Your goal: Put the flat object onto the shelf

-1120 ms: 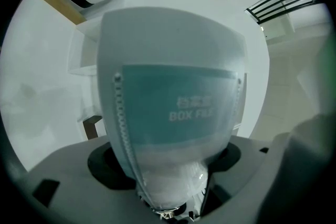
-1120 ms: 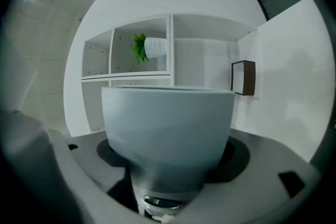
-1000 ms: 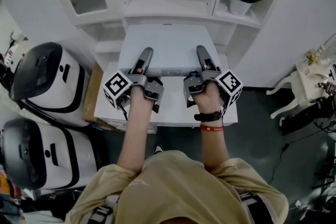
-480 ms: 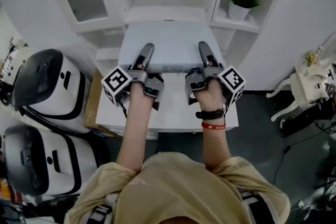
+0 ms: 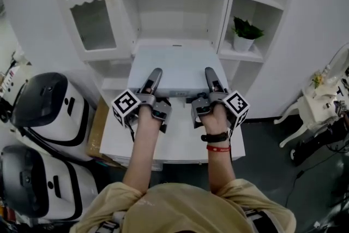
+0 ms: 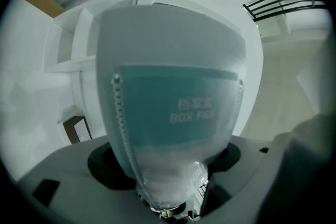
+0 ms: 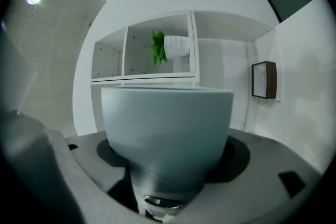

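A flat white box file [image 5: 175, 65] is held level over the white table [image 5: 169, 142], in front of the white shelf unit [image 5: 174, 8]. My left gripper [image 5: 156, 71] is shut on its near edge at the left. My right gripper [image 5: 209, 70] is shut on the same edge at the right. One jaw of each lies on top of the file; the lower jaws are hidden under it. In the left gripper view the file [image 6: 173, 107] fills the middle and shows a teal label. In the right gripper view the file [image 7: 168, 123] points at the shelf's open compartments.
A potted plant [image 5: 244, 35] stands in the right-hand shelf compartment [image 7: 169, 47]. A glass-fronted door [image 5: 90, 13] is at the shelf's left. Two white-and-black machines [image 5: 43, 106] and a cardboard panel [image 5: 95, 112] stand left of the table. A white chair [image 5: 316, 101] is at the right.
The head view has tilted up and shows more of the shelf. Both grippers keep their hold on the file, whose far edge now sits at the lower shelf's front.
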### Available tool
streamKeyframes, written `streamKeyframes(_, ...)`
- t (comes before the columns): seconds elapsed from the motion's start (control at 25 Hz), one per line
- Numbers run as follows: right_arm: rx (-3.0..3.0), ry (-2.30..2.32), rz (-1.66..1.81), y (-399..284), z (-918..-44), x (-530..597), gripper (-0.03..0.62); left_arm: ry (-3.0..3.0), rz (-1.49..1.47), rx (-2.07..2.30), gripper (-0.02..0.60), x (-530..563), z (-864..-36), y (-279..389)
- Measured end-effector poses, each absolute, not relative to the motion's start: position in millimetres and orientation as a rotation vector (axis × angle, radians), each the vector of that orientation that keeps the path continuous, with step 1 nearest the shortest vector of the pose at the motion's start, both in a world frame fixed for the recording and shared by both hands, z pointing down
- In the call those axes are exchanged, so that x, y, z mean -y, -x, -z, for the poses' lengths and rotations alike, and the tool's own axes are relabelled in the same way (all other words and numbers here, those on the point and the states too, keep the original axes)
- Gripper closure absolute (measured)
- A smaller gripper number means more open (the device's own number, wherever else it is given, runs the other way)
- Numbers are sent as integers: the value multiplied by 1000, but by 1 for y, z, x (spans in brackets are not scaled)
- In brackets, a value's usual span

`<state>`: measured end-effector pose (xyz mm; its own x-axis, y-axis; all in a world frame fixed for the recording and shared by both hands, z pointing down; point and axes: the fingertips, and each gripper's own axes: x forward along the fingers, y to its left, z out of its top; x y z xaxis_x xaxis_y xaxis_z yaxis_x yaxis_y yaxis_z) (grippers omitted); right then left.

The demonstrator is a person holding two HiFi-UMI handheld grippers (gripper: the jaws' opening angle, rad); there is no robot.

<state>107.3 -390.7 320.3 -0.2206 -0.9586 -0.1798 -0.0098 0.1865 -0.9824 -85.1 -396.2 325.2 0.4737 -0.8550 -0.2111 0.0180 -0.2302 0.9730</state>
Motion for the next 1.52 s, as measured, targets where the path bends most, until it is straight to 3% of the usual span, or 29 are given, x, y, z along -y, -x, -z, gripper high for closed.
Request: streamKeyframes(1.52, -1433, 1016, 1171, -114, -329, 501, 227, -1570, 957, 712, 225, 511, -336, 80)
